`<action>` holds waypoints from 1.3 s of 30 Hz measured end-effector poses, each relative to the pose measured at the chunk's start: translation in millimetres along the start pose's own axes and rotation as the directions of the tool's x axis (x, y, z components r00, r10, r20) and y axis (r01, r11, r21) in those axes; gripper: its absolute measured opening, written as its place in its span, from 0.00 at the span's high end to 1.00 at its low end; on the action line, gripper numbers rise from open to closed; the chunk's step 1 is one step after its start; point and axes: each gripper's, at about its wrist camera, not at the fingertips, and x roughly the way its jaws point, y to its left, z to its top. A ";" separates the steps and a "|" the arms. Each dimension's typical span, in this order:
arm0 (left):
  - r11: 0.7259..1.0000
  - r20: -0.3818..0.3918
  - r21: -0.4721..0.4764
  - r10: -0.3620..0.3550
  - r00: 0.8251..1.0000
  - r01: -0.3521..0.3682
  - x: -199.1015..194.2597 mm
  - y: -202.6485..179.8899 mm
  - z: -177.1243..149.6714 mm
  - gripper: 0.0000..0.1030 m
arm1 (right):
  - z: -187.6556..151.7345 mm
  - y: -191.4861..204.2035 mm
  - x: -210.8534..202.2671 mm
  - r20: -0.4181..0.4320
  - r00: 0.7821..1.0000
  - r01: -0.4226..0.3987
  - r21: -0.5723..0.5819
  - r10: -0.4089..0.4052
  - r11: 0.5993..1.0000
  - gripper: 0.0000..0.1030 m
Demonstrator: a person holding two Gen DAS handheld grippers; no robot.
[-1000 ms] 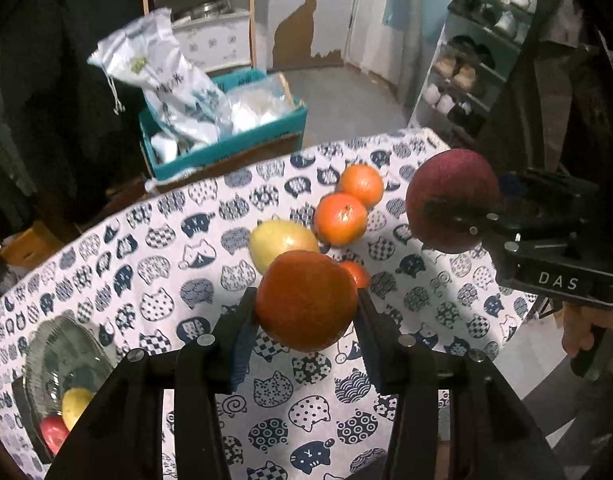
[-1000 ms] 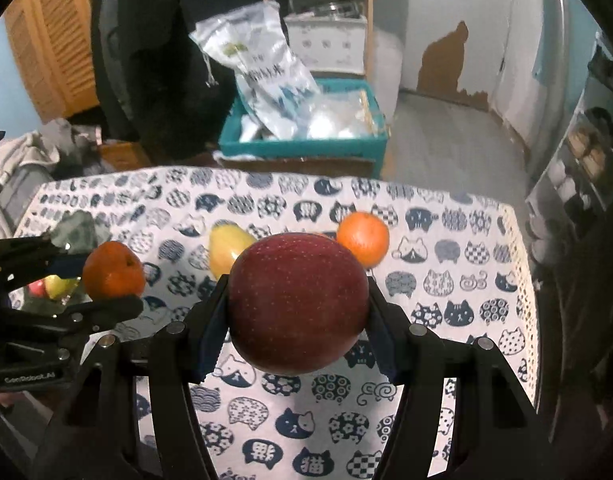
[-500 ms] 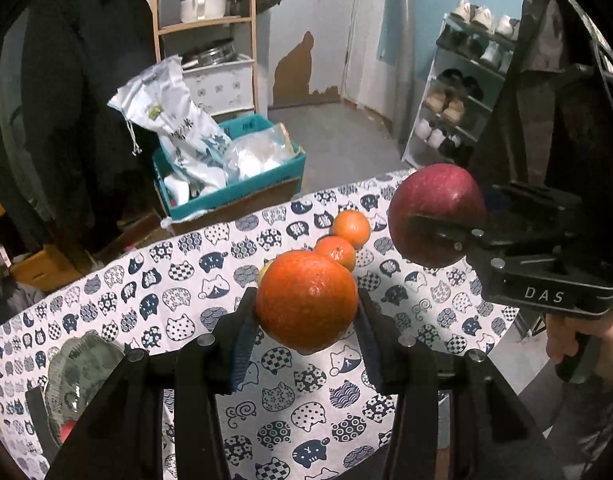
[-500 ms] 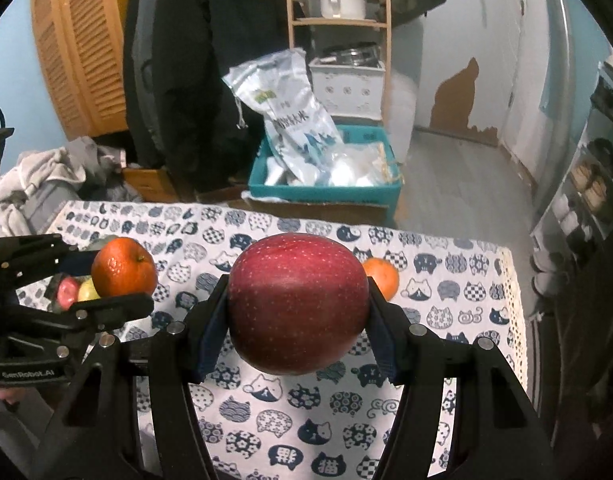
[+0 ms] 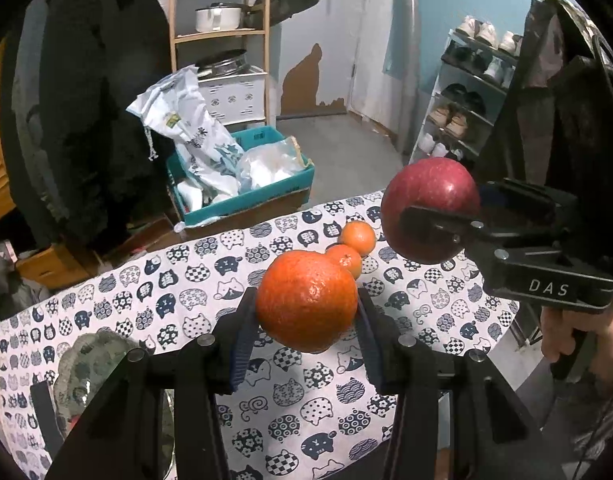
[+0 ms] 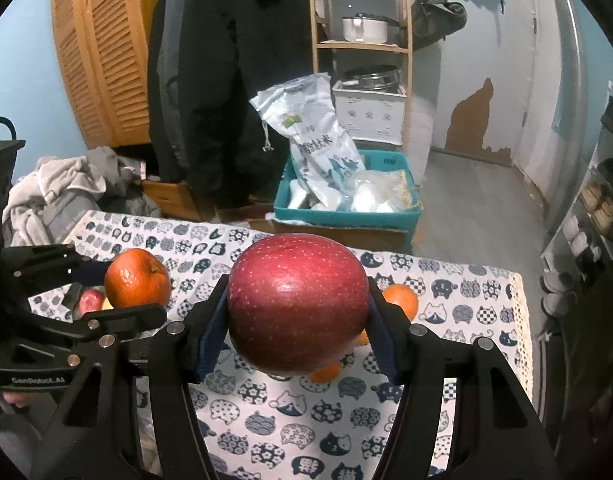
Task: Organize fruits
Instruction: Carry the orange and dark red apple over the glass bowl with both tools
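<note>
Carrying step: left gripper [image 5: 306, 312] clamps an orange [image 5: 306, 300], right gripper [image 6: 298, 316] clamps an apple [image 6: 298, 304]; next, lower both into the bowl [image 5: 86, 364] at the worktop's [image 5: 306, 420] left edge.

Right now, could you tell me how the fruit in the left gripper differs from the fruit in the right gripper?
The left gripper holds an orange with dimpled skin; the right gripper holds a red apple with smooth, speckled, glossy skin. The apple fills wider-set jaws than the orange. Both are round, clamped at their sides and held clear above the cat-print tablecloth.
</note>
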 end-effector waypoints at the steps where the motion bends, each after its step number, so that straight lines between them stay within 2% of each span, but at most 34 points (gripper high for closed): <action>1: 1.000 0.001 -0.008 0.002 1.000 -0.002 -1.3 3.5 -0.8 0.54 | 0.8 1.2 0.5 -0.001 1.000 -0.003 -0.002 0.003 1.000 0.39; 22: 0.993 0.013 -0.108 0.052 0.999 -0.050 -23.4 56.8 -17.5 0.54 | 21.4 55.2 32.4 -0.032 0.996 -0.089 -0.073 0.087 0.993 0.39; 39: 0.964 -0.032 -0.238 0.118 0.992 -0.123 -37.3 128.4 -60.4 0.54 | 31.8 128.5 80.4 -0.114 0.973 -0.213 -0.129 0.199 0.968 0.39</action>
